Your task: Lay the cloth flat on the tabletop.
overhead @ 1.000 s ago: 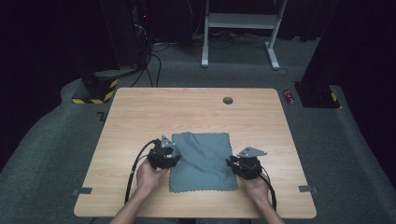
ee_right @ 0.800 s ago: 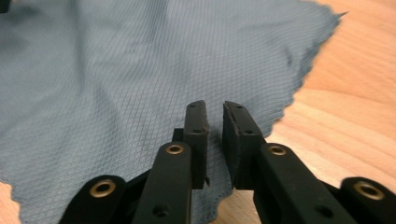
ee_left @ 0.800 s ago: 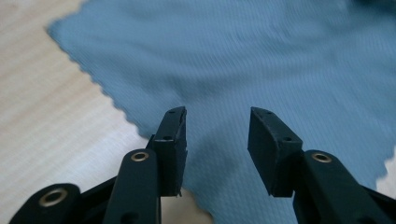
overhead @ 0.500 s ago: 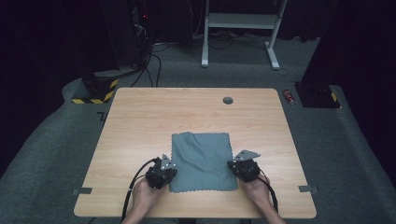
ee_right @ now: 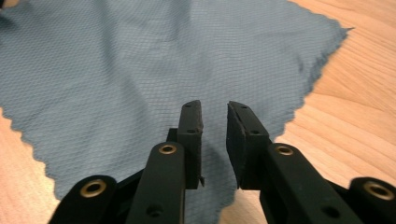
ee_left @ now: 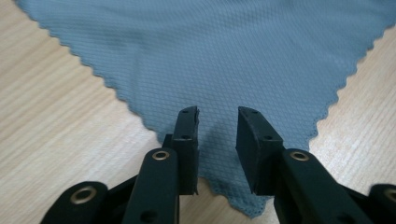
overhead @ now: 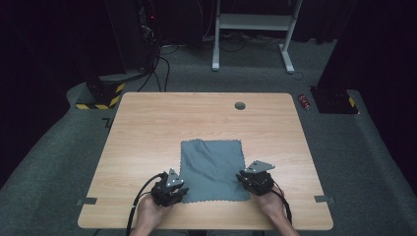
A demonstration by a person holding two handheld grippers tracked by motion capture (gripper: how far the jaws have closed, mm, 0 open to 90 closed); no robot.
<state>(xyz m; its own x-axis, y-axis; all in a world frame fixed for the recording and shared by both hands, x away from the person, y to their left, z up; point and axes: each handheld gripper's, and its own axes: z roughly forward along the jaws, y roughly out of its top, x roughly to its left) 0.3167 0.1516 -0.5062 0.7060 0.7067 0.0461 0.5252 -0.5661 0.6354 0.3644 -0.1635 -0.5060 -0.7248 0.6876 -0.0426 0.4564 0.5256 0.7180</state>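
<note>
Between parted jaws, cloth [ee_left: 224, 56] corners.

Dark lab or studio — grey carpet, cables [overhead: 162, 69] and a white stand [overhead: 253, 29] beyond the hand-held gripper's [overhead: 169, 189] bench [overhead: 196, 118].

A matt, finely woven grey cloth [ee_left: 219, 51] lies on the smooth, pale wood-grain table [overhead: 162, 128].
</note>
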